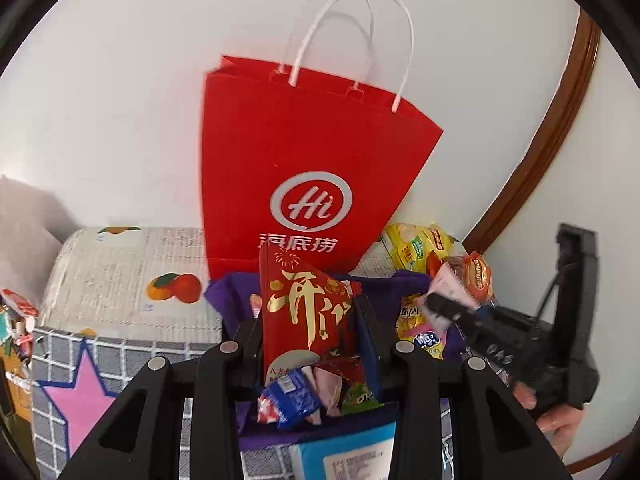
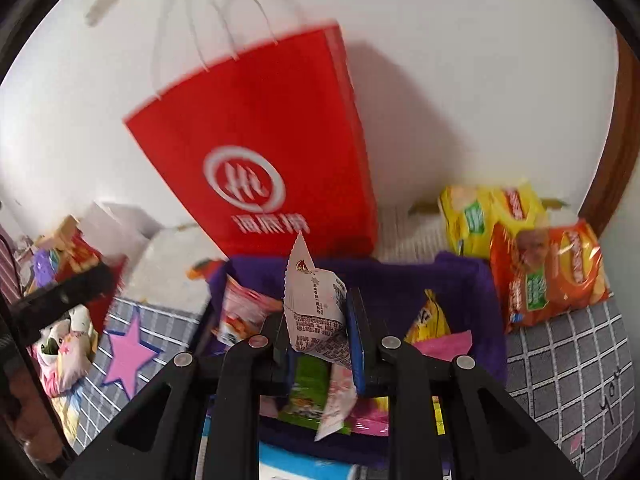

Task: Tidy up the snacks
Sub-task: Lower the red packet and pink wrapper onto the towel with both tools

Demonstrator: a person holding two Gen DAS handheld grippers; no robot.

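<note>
Red pkt (image 1: 310, 312) – in left hand-held gripper (image 1: 310, 320)

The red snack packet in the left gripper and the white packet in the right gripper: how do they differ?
The red snack packet is larger and bears gold calligraphy; the white packet is smaller, with small dark print and a serrated top edge. The red one hides most of the gap between its gripper's pads; the white one leaves room. Both are held upright over the purple bin.

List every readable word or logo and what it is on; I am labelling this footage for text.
"Hi" in a white ring, with "海底捞" beneath: red paper bag.
Large gold calligraphy, not legible: red snack packet in the left gripper.
Fine print, too small: white sachet in the right gripper.
Chip bags: blurred.
</note>
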